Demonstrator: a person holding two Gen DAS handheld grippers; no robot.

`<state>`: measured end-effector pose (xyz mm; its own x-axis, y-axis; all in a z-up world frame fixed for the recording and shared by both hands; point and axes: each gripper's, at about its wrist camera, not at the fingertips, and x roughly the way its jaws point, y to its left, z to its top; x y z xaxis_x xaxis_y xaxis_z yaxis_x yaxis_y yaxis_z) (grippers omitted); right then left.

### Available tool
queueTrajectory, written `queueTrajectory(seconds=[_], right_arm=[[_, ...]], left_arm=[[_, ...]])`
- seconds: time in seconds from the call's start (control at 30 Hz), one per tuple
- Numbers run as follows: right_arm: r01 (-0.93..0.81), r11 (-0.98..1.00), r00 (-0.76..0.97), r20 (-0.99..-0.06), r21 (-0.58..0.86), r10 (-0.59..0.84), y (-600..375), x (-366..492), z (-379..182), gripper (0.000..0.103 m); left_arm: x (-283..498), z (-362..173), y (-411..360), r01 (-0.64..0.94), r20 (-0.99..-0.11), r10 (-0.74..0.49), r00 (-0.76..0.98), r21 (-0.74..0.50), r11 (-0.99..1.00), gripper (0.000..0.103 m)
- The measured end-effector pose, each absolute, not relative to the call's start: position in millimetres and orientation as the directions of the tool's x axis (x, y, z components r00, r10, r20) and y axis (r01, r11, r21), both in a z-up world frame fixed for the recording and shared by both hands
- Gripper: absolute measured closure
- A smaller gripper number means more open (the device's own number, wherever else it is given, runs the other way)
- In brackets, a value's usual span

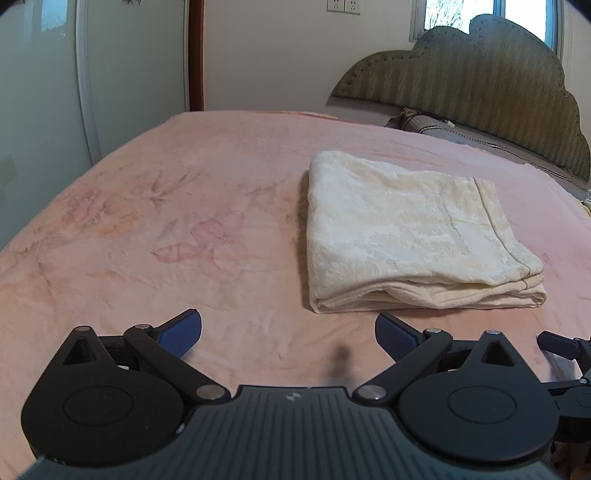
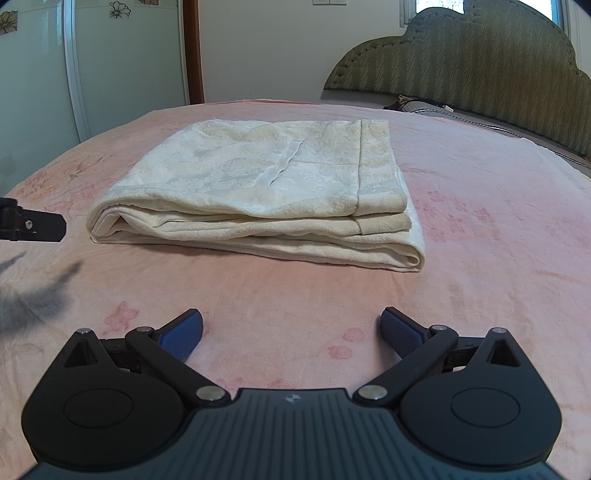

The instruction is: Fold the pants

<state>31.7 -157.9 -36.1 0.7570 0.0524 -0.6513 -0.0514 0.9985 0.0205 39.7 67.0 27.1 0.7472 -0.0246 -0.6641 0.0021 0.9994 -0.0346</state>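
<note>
Pants (image 2: 258, 192): cream, folded into thick rectangular stack, lying on pink bedspread (image 2: 480, 295), just beyond both claws. Soft, limp, light; layers likely slide. Best hold: near layered edge. Left gripper (image 1: 288, 334) spread wide, empty. Right gripper (image 2: 291, 330) likewise released, apart from cloth.

Home bedroom. Bed (image 1: 184, 221) covered in a pink floral blanket, green padded scalloped headboard (image 1: 480, 74) against the wall, pillow (image 1: 436, 127) at its base. Window (image 1: 517, 14) behind the headboard, wall sockets (image 1: 343, 5), sliding wardrobe doors (image 2: 37, 74) with flower decals on the left.
</note>
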Motion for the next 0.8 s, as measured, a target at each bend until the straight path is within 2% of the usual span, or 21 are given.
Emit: queueTrajectory(seconds=[0.23,0.8], right_arm=[[0.026,0.997,0.754,-0.657,0.068,0.025,-152.4,24.8,-26.0,0.000],[0.036,0.996,0.762,-0.648,0.076,0.022,-149.5,14.9,-23.7,0.000]], left_arm=[[31.1,15.1,42.3,0.056,-0.681,-0.019,0.732,0.031,0.998,0.001],[24.9,-5.2,39.8,0.038,-0.678,-0.014,0.735,0.020,0.999,0.001]])
